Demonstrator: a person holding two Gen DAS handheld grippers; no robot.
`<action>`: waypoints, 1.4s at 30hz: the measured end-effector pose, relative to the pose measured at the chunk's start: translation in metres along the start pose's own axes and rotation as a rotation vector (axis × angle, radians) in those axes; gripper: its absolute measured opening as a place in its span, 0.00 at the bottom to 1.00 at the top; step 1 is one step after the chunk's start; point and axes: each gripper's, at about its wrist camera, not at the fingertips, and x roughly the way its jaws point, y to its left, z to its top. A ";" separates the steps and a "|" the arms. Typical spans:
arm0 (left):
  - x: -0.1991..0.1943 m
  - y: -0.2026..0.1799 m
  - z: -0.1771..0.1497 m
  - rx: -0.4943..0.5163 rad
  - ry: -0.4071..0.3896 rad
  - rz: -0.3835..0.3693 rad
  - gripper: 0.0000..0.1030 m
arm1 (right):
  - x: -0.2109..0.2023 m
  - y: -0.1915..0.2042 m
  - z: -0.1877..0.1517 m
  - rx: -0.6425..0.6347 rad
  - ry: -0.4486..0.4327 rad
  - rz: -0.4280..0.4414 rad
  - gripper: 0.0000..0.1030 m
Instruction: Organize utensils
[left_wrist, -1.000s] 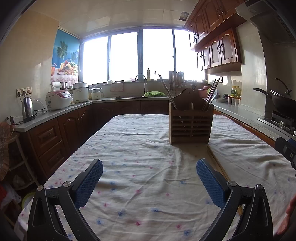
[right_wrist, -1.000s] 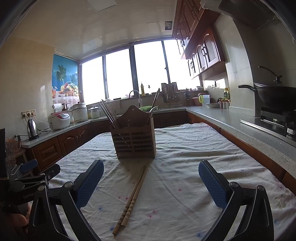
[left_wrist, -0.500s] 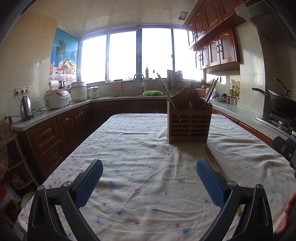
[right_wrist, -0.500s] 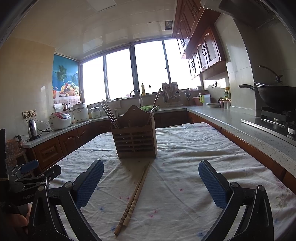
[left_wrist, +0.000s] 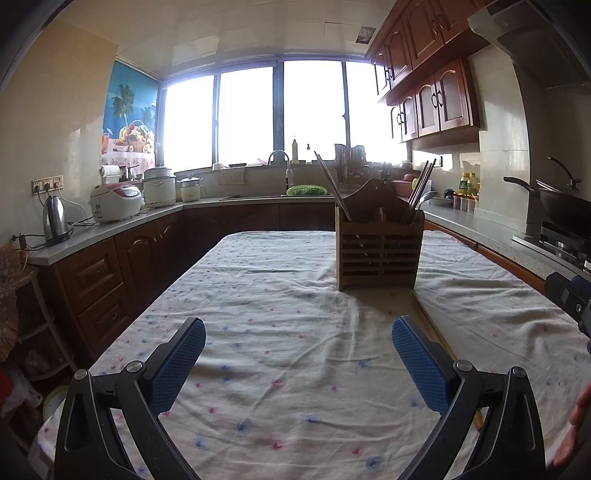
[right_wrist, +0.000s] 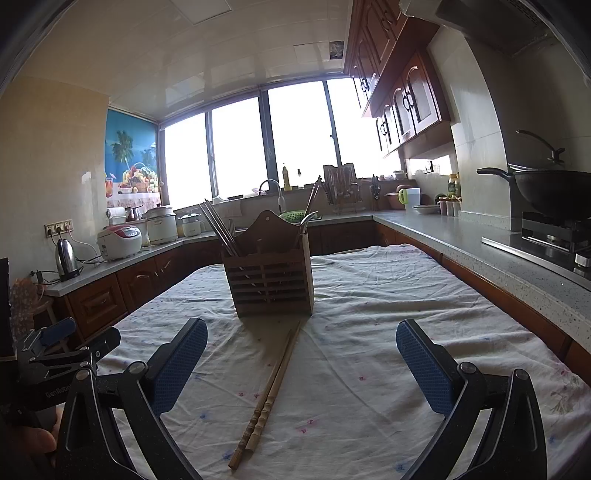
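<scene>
My right tongs (right_wrist: 301, 354) hang spread wide and empty over the counter (right_wrist: 406, 302), and the pair of wooden chopsticks (right_wrist: 267, 397) lies flat between their blue pads, running from about 6 o'clock up toward 12, where the far tips reach the foot of the slatted wooden utensil holder (right_wrist: 271, 280). My left tongs (left_wrist: 298, 356) are likewise spread and grip nothing; from there the holder (left_wrist: 378, 254) stands at about 1 o'clock, with dark chopsticks leaning out of its compartments. I think the pale strip beside the left tongs' right pad is the same chopstick pair, though it is mostly hidden. A white cloth with small pink and blue flowers covers the counter. Behind it are dark wood cabinets, a bright window, a kettle (left_wrist: 54, 220) and a wok (right_wrist: 550, 190). Against a second ago, almost nothing differs: chopsticks and holder keep their places, and both views have barely shifted.
</scene>
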 end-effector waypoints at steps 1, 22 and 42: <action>0.000 0.000 0.000 0.000 0.000 -0.001 0.99 | 0.000 -0.001 0.000 0.000 0.000 0.000 1.00; 0.001 -0.004 0.002 -0.003 0.015 -0.020 0.99 | 0.001 0.006 -0.001 0.009 0.005 0.007 1.00; -0.002 -0.009 0.003 -0.001 0.020 -0.027 0.99 | 0.002 0.009 -0.001 0.011 0.008 0.012 1.00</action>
